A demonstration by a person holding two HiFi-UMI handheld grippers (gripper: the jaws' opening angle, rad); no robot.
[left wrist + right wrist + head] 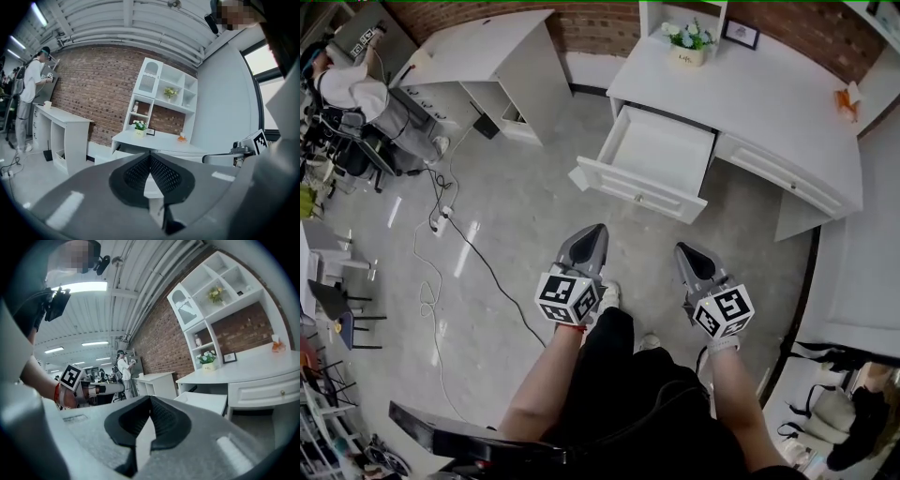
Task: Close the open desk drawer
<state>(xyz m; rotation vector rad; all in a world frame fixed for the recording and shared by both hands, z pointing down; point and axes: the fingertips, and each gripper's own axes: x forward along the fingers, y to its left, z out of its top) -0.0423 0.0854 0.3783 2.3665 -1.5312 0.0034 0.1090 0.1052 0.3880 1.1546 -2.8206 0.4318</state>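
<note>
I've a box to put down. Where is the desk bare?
The desktop is bare between the flower pot and the orange object. The open drawer looks empty too. Crowded only at the back, around pot and picture frame.

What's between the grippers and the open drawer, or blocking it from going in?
Nothing visible. In the head view, only bare floor lies between the left gripper, the right gripper and the drawer. The drawer looks empty and is pulled straight out of the desk.
</note>
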